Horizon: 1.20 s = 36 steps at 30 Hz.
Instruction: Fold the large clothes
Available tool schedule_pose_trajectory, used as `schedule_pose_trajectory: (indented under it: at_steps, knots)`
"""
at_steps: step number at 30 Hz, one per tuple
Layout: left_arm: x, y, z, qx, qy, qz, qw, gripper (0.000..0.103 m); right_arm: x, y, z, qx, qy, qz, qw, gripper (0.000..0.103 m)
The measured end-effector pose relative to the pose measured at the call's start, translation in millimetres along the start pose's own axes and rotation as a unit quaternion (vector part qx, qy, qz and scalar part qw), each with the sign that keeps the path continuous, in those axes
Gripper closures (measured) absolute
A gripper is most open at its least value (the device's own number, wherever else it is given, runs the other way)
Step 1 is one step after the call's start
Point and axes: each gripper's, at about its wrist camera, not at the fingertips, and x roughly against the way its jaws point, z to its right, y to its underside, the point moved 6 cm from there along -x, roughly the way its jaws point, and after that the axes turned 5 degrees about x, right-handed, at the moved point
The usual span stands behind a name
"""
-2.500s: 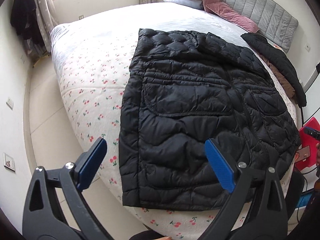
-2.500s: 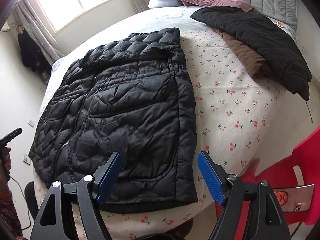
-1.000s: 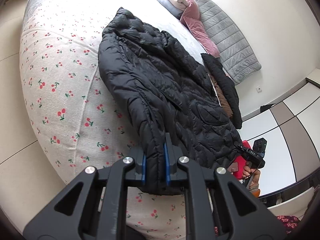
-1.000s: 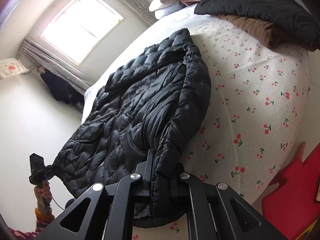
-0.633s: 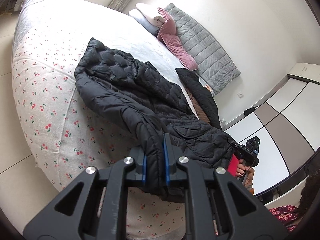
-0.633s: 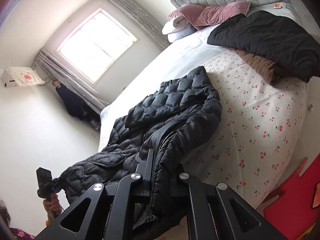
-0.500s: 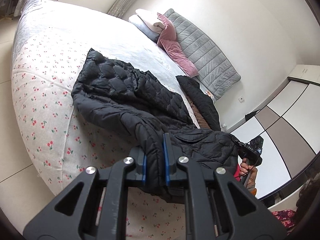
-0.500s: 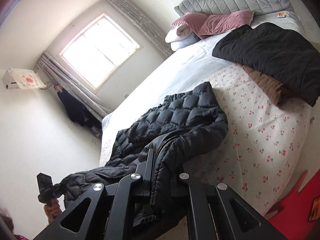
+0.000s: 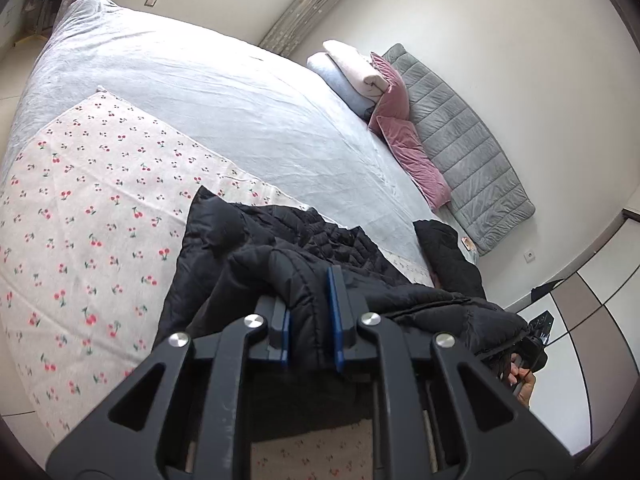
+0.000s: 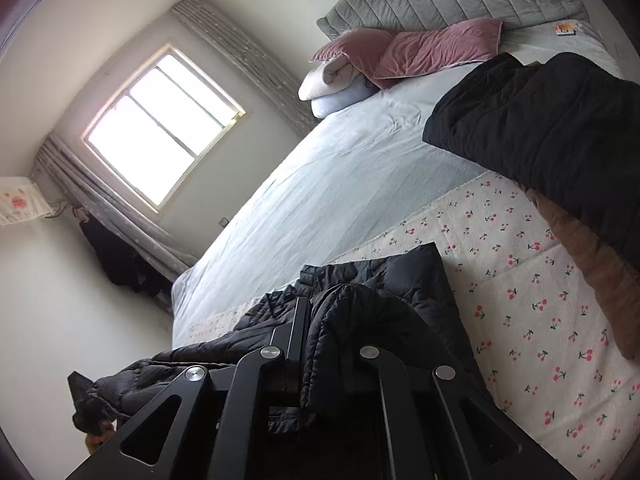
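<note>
A black quilted puffer jacket (image 9: 248,256) lies on the cherry-print bed cover (image 9: 80,208), its near hem lifted. My left gripper (image 9: 308,320) is shut on one corner of the hem; the blue pads (image 9: 334,320) pinch the fabric. My right gripper (image 10: 320,344) is shut on the other hem corner, and the jacket (image 10: 400,280) bunches over its fingers. The lifted hem hangs over the jacket's far part, which still rests on the bed. The jacket's underside is hidden.
A second black coat (image 10: 552,128) lies over a brown garment (image 10: 592,272) at the right of the bed. Pink pillows (image 10: 420,52), folded bedding and a grey headboard (image 9: 460,152) stand at the far end. A window (image 10: 160,128) is on the far wall.
Both grippers closed on the jacket's near hem corners, then raised them and carried them forward over the jacket toward its collar. The jacket has doubled up and covers less of the bed.
</note>
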Motion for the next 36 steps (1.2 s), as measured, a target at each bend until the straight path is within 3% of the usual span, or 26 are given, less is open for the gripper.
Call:
schedule_pose_trajectory:
  at_steps: [6, 10, 13, 16, 18, 20, 22, 25, 30, 34, 36]
  knots:
    - [-105, -22, -44, 0.029, -0.064, -0.018, 0.9974, 0.08, -89, 2, 50, -0.034, 0.041, -0.046, 0.998, 0.09]
    - [-142, -17, -62, 0.046, -0.079, -0.019, 0.9957, 0.079, -127, 13, 74, -0.037, 0.062, -0.065, 0.995, 0.088]
    - [-144, -15, -60, 0.042, -0.089, -0.02, 0.9949, 0.076, -134, 17, 78, -0.042, 0.062, -0.069, 0.995, 0.085]
    - [-131, -15, -51, 0.031, -0.087, -0.026, 0.9954, 0.062, -122, 16, 72, -0.047, 0.047, -0.07, 0.995, 0.075]
    - [-118, -14, -44, 0.024, -0.076, -0.024, 0.9966, 0.042, -106, 14, 64, -0.037, 0.033, -0.065, 0.997, 0.053]
    - [-101, -14, -38, 0.008, -0.087, -0.009, 0.9961, 0.025, -86, 10, 55, -0.018, 0.033, -0.051, 0.998, 0.039]
    - [-82, -13, -31, -0.02, -0.096, 0.009, 0.9951, 0.023, -66, 8, 47, 0.009, 0.046, -0.036, 0.998, 0.035]
    - [-66, -2, -21, -0.06, -0.115, 0.007, 0.9915, 0.022, -44, 15, 37, 0.046, 0.059, -0.036, 0.997, 0.035]
    - [-71, 45, -2, -0.158, -0.138, -0.047, 0.9766, 0.022, -38, 53, 15, 0.117, 0.088, -0.086, 0.985, 0.035]
    - [-100, 83, 16, -0.24, -0.162, -0.101, 0.9518, 0.022, -63, 98, -10, 0.203, 0.122, -0.155, 0.959, 0.035]
    - [-117, 93, 26, -0.272, -0.175, -0.112, 0.9394, 0.022, -77, 110, -23, 0.244, 0.151, -0.164, 0.944, 0.035]
